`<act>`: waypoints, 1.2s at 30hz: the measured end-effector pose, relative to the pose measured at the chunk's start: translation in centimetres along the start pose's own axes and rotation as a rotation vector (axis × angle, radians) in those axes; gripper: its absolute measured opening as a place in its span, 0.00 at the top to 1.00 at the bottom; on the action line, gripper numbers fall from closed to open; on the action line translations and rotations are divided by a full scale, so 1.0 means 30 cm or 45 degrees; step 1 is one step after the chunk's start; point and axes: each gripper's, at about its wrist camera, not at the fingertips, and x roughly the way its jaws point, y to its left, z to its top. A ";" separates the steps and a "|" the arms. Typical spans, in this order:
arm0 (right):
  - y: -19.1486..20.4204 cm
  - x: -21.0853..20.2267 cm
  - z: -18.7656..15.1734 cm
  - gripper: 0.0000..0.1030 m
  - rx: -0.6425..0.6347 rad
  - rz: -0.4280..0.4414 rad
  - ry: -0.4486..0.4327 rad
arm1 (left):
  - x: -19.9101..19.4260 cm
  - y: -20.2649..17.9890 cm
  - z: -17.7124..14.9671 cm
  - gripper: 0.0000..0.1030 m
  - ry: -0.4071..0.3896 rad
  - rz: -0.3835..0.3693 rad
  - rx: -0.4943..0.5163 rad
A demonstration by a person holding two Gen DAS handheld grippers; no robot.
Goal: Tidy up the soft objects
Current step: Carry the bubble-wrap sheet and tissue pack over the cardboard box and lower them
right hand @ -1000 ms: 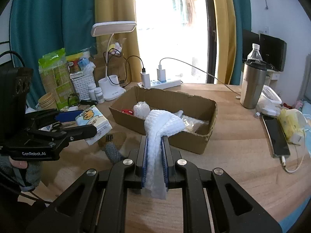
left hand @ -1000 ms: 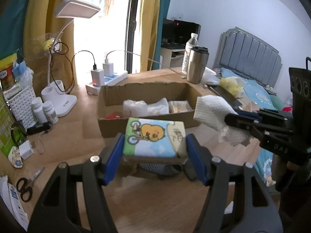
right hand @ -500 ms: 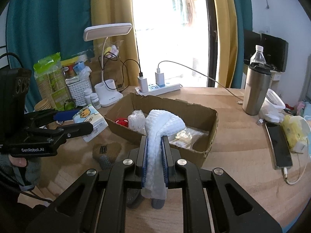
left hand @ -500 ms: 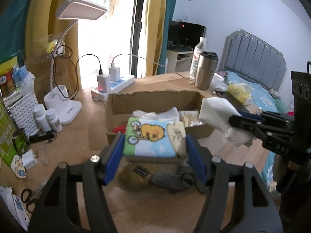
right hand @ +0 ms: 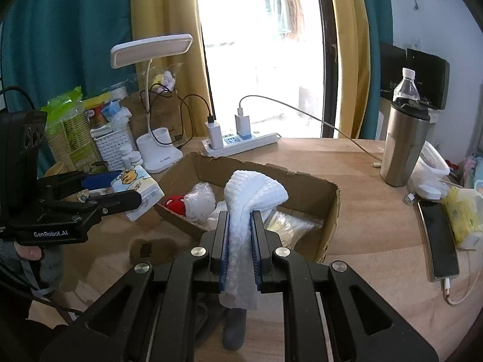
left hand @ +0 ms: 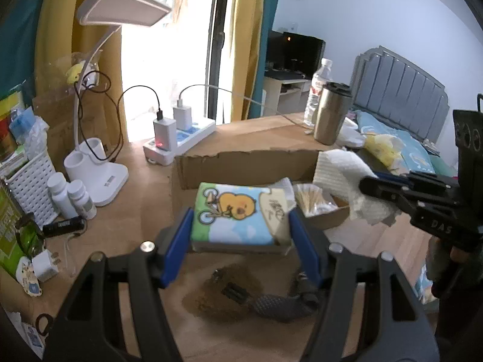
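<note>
Brown cardboard box (right hand: 329, 208) — already holds bagged soft items; left gripper (left hand: 241, 226) clamps the cartoon-printed tissue pack (left hand: 241, 214), right gripper (right hand: 240, 235) pinches the white waffle cloth (right hand: 250, 193) — both at the box's near edge, undeposited; brown-grey socks (left hand: 241, 295) remain on the desk.

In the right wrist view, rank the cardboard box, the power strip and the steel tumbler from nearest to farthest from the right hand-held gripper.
1. Cardboard box: just ahead of the right hand-held gripper, which is shut on a white cloth.
2. Steel tumbler: farther off, to the right.
3. Power strip: at the back, by the window, beyond the box.
</note>
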 end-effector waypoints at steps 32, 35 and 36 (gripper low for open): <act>-0.219 0.124 0.029 0.86 0.082 -0.091 0.039 | 0.269 -0.098 0.094 0.36 0.092 -0.082 0.021; -0.237 0.128 0.030 0.86 0.100 -0.091 0.032 | 0.298 -0.114 0.098 0.36 0.109 -0.094 0.028; -0.241 0.134 0.029 0.86 0.104 -0.089 0.034 | 0.306 -0.118 0.100 0.36 0.113 -0.098 0.031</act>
